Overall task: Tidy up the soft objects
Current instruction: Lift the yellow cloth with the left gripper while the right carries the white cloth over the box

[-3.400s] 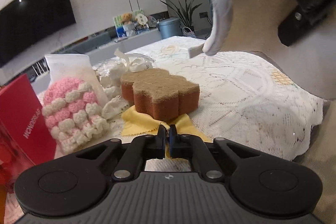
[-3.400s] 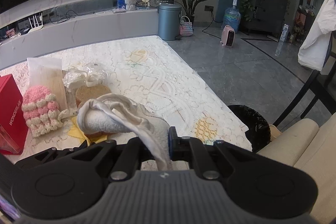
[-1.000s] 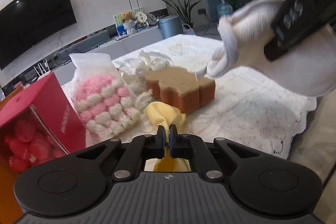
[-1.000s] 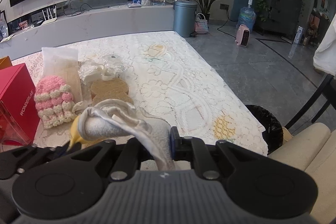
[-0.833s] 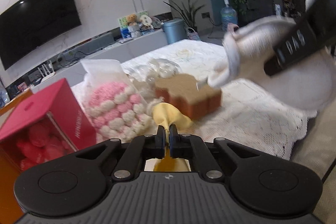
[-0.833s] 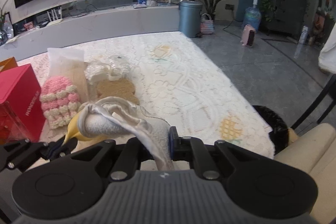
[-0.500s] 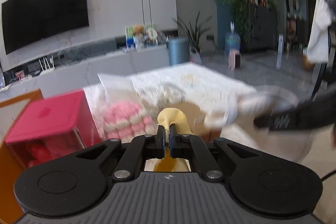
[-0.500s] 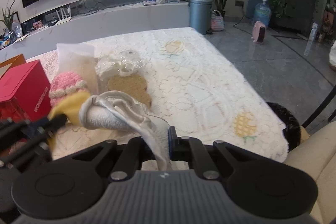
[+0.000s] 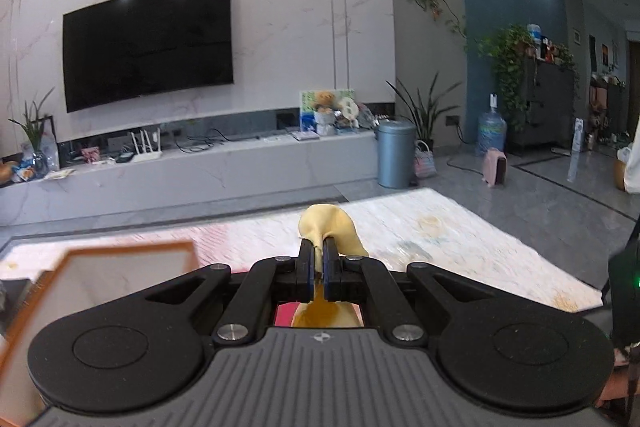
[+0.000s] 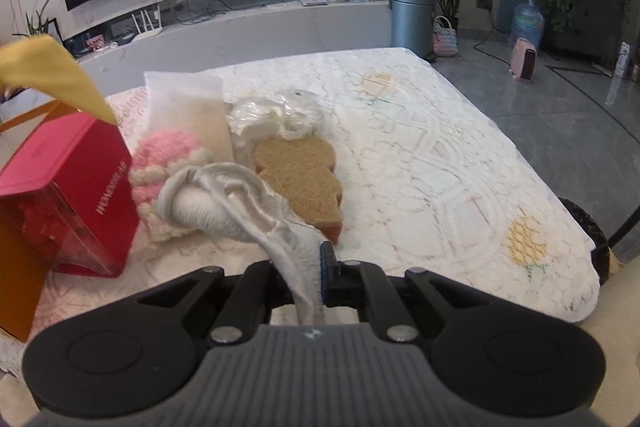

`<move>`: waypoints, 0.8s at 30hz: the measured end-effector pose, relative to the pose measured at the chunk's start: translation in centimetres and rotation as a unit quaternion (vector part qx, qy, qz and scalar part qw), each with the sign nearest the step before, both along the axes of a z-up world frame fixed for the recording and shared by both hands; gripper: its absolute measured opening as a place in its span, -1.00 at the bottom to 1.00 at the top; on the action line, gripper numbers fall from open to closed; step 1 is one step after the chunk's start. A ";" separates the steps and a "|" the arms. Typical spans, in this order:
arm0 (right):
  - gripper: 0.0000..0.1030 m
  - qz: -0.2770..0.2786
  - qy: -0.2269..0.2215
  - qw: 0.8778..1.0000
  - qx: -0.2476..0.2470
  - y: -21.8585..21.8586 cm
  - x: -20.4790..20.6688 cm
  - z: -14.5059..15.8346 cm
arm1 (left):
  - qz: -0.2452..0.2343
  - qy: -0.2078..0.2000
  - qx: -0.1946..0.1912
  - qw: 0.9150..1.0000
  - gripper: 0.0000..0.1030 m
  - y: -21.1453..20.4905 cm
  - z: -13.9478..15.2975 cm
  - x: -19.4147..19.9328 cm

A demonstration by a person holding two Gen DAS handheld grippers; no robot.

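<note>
Left gripper (image 9: 319, 259): jaws pinching a soft yellow cloth (image 9: 329, 223), which is bulging up past the fingertips and hanging down beneath them; in the right wrist view the same cloth (image 10: 48, 75) is dangling at upper left, above the red box. An orange-edged open carton (image 9: 128, 257) is lying just ahead and to the left of this gripper; the white lace tablecloth (image 9: 440, 227) is stretching ahead and to the right.

Right gripper (image 10: 310, 265): jaws clamping a white terry towel (image 10: 224, 203), which is drooping forward and left off the fingertips, above the table.

Ahead of the right gripper, just past the towel: a brown bear-shaped sponge (image 10: 302, 175) lying flat on the cloth.

Ahead and left: a pink and cream crocheted pouch (image 10: 164, 159); further left, a red gift box with a clear front (image 10: 68, 195).

Beyond the sponge: crumpled clear plastic wrapping (image 10: 276, 117), with a frosted plastic bag (image 10: 188, 107) standing to its left
</note>
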State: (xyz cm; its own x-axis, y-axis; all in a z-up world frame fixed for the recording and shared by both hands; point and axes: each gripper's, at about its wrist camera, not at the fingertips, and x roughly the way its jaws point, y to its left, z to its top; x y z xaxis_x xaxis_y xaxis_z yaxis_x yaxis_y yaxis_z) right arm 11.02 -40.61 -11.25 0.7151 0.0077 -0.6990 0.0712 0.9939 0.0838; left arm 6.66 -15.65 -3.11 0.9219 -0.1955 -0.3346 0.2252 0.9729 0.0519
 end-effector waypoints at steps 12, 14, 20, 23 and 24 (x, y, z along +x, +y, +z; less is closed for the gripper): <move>-0.95 0.022 -0.003 0.997 -0.069 2.9 -0.2 1.4 | 0.052 -0.016 0.010 0.998 -0.92 10.7 4.7 -2.1; -0.95 0.023 -0.011 0.997 -0.069 3.1 -0.5 2.2 | 0.072 -0.019 0.005 0.997 -0.92 12.5 3.9 -2.5; -0.95 0.048 -0.081 0.994 -0.060 5.1 -2.6 6.6 | 0.092 0.062 -0.133 0.985 -0.92 18.4 0.4 -0.4; -0.94 0.066 -0.125 0.988 -0.063 7.2 -3.4 8.7 | 0.062 0.121 -0.173 0.975 -0.92 19.9 -1.7 1.5; -0.94 0.071 -0.138 0.986 -0.054 7.9 -3.5 9.3 | 0.058 0.134 -0.183 0.972 -0.92 19.9 -2.5 2.1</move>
State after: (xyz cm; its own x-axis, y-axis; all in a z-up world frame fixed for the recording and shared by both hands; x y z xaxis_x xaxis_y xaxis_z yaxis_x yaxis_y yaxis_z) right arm 7.49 -32.70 -1.95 0.8756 0.0580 -0.4796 -0.0809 0.9963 -0.0273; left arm 8.79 4.26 -5.64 0.8339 -0.2466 -0.4937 0.0706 0.9350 -0.3477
